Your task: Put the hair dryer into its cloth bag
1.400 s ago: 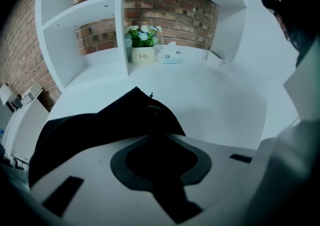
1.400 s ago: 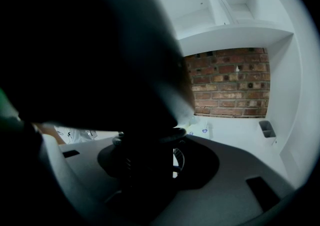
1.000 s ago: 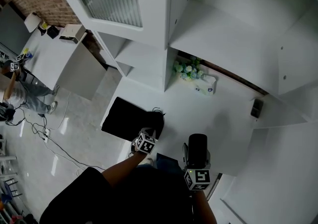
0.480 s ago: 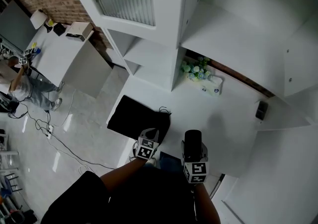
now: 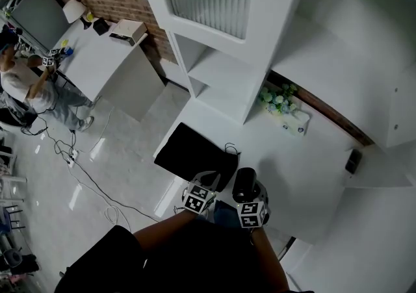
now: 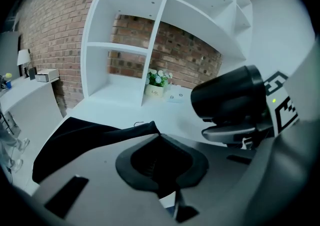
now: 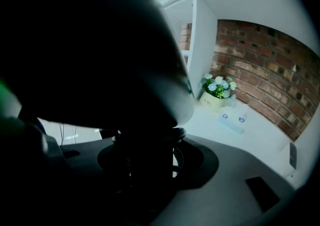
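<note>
The black cloth bag [image 5: 194, 154] lies flat on the white table [image 5: 286, 155]. My left gripper [image 5: 209, 179] is shut on the bag's near edge and holds that edge lifted. In the left gripper view the cloth [image 6: 75, 137] runs up to the closed jaws of my left gripper [image 6: 159, 135]. The black hair dryer [image 5: 244, 183] is upright in my right gripper [image 5: 247, 197], just right of the bag's edge. It shows as a black barrel [image 6: 227, 97] in the left gripper view. In the right gripper view the dryer [image 7: 100, 59] fills the picture, its handle between the jaws of my right gripper [image 7: 150, 160].
A pot of flowers [image 5: 276, 99] and a small white pack [image 5: 296, 127] stand at the table's back under white shelving [image 5: 221, 71]. A small black device [image 5: 353, 160] lies at the right. A person [image 5: 26, 84] works at a far table; cables [image 5: 84, 175] cross the floor.
My right gripper has come down with the hair dryer and closed in on the left one. My left gripper has lifted the bag's edge a little. The head view has swung.
</note>
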Demonstrator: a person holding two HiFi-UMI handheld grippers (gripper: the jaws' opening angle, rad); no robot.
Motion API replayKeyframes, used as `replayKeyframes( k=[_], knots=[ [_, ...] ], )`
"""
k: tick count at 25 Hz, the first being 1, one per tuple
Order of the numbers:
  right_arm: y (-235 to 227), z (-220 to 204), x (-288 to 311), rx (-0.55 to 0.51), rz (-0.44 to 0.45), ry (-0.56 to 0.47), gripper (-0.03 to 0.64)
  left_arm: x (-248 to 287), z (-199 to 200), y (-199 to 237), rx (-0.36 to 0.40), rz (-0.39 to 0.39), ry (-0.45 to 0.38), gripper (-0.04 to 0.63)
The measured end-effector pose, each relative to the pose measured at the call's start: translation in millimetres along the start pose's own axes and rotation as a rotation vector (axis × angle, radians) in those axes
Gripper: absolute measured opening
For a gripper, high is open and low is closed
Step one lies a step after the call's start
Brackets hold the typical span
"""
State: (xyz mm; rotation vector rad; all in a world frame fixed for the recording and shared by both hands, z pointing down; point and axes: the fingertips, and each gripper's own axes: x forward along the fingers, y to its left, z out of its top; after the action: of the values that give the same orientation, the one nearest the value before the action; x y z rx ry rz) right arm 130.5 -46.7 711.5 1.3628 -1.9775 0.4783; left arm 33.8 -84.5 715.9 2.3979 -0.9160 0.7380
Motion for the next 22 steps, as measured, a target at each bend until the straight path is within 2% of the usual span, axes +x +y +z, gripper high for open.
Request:
replayKeyframes(
  k=[6, 14, 22],
  knots=[
    [13.5, -21.8, 32.6, -0.072, 0.060, 0.079, 0.213, -10.4, 4.6, -5.2, 0.036, -0.009, -0.023, 0.023],
    [22.3, -45.6, 63.0, -0.161, 0.105, 0.168, 0.213, -19.6, 13.0, -9.6, 0.023, -0.021, -0.050, 0.023],
    [25.6, -58.5, 84.0, -0.287, 0.099, 0.232, 0.213, -24.8, 13.0, -11.3, 0.038, -0.008, -0.063, 0.023]
  ],
)
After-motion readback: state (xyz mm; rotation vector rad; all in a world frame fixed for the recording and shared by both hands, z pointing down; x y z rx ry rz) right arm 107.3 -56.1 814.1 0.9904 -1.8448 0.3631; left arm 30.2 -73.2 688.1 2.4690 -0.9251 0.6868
